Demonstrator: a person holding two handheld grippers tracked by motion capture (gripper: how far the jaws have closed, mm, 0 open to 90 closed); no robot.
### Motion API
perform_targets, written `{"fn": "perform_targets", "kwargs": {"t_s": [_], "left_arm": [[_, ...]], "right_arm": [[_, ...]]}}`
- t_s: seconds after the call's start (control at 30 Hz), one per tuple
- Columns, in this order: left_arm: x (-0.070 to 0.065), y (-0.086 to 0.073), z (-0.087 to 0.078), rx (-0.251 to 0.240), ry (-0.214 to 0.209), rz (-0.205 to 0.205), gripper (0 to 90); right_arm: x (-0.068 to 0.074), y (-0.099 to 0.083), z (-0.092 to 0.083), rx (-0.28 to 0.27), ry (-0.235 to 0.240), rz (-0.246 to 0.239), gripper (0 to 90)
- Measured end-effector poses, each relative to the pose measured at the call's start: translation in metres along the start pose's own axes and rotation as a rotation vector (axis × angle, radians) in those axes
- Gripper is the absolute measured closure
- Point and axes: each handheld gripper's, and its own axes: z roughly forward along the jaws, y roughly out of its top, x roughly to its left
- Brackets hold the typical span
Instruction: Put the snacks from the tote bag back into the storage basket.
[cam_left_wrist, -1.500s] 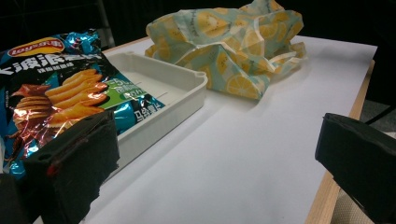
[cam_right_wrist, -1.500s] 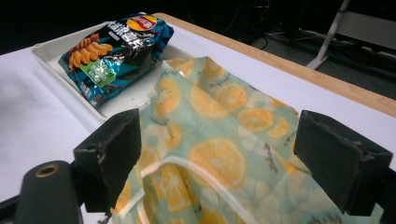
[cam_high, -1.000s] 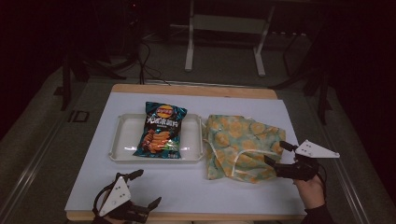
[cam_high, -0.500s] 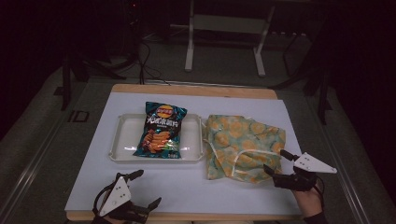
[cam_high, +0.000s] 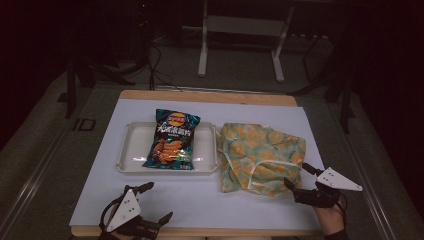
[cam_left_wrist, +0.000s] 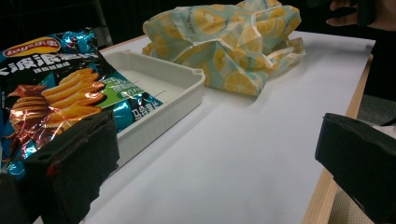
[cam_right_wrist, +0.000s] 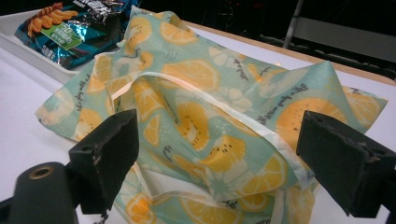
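Step in hand looks like the approach to the bag (cam_high: 260, 157): right gripper (cam_high: 298, 178) sits at the table's (cam_high: 200, 205) near right edge, jaws spread wide and empty, with the bag's near hem between them in the right gripper view but not pinched; bag lies flat and crumpled on the right half of the table, just beside the tray's (cam_high: 131, 150) right rim; thin soft fabric, teal with orange-slice print, pale tape handles (cam_right_wrist: 252, 123) looped across the top; next move, by my read, is to close on the hem or a handle, so go low and take one layer only, since limp cloth will fold and slip; left gripper (cam_high: 150, 202) waits at the near left edge, jaws apart, holding nothing; chips (cam_high: 171, 139), glossy crinkled foil pack, lie in the shallow white rectangular plastic tray at table centre; table top is smooth white sheet with a wood edge.
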Motion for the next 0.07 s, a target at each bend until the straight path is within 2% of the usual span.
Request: {"fn": "perform_targets", "kwargs": {"t_s": [0.07], "left_arm": [[0.0000,0.0000,0.0000,-0.001,0.000,0.000,0.1]], "right_arm": [[-0.0008,-0.0002,-0.0001,-0.002,-0.005,0.000,13.1]]}}
